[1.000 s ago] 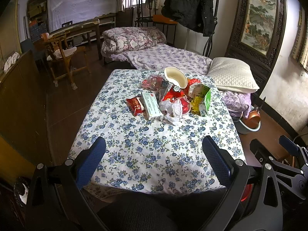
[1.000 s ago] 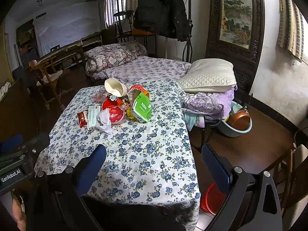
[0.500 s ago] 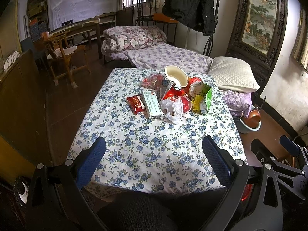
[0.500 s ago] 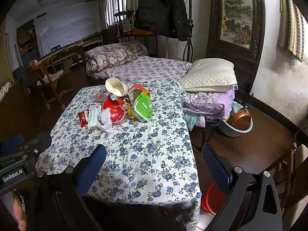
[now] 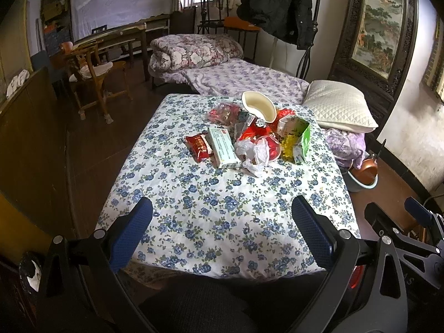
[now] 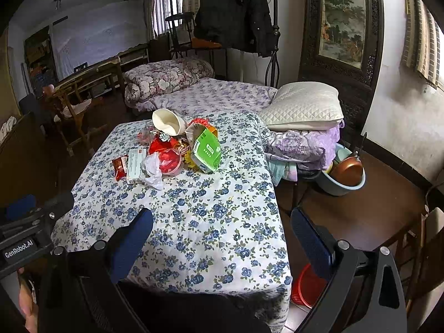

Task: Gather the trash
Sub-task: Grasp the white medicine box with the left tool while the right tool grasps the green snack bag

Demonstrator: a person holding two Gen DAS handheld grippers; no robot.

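Since a second ago very little has moved: in both views the table has slid only slightly in the picture, and the trash lies as it did.

Left wrist view: the left gripper [image 5: 222,233] hangs over the near edge of the table [image 5: 194,222], its two blue, finely textured fingers [image 5: 130,233] spread wide with nothing between them. The table wears a soft cloth printed with small blue flowers. The trash [image 5: 249,138] sits in one loose pile on the far half of the cloth, well apart from the gripper. In it I see a flat white box [image 5: 223,147] with a shiny red packet [image 5: 198,147] just beside it on the left, a crumpled clear bag [image 5: 254,154], a torn green carton [image 5: 301,141] standing open, and a cream bowl [image 5: 259,108] tilted on its side (its rim looks bent). At the lower right edge part of the right gripper [image 5: 410,236] shows.

Right wrist view: the right gripper [image 6: 222,236] hovers over the table's near right corner, fingers [image 6: 310,241] also wide apart and empty. The pile lies far ahead to the left, the green carton nearest. Beside the table are a quilted white pillow [image 6: 302,105] on folded purple bedding, a pale blue basin [image 6: 344,177] holding a copper-coloured pan, and a red bin [image 6: 308,285] on the floor under the corner.
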